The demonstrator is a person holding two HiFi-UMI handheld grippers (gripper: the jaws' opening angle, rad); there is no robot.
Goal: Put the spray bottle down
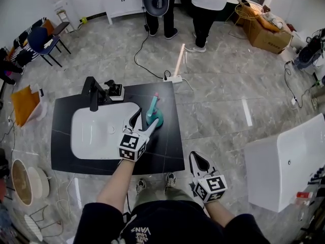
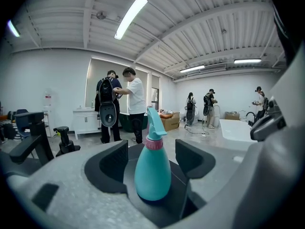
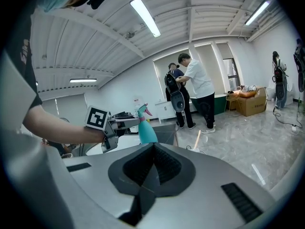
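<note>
Bright, even ceiling tube lamps (image 2: 131,17); glare streaks the floor (image 1: 246,112) right of the sink counter (image 1: 165,151) (fisheye edges darken).

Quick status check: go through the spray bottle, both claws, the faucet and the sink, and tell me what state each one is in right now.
Spray bottle: upright on the black counter, standing free.
Left claw: open, jaws either side of the bottle, pads off it.
Right claw: shut, empty.
Faucet: off, no water running.
Sink: empty.
</note>
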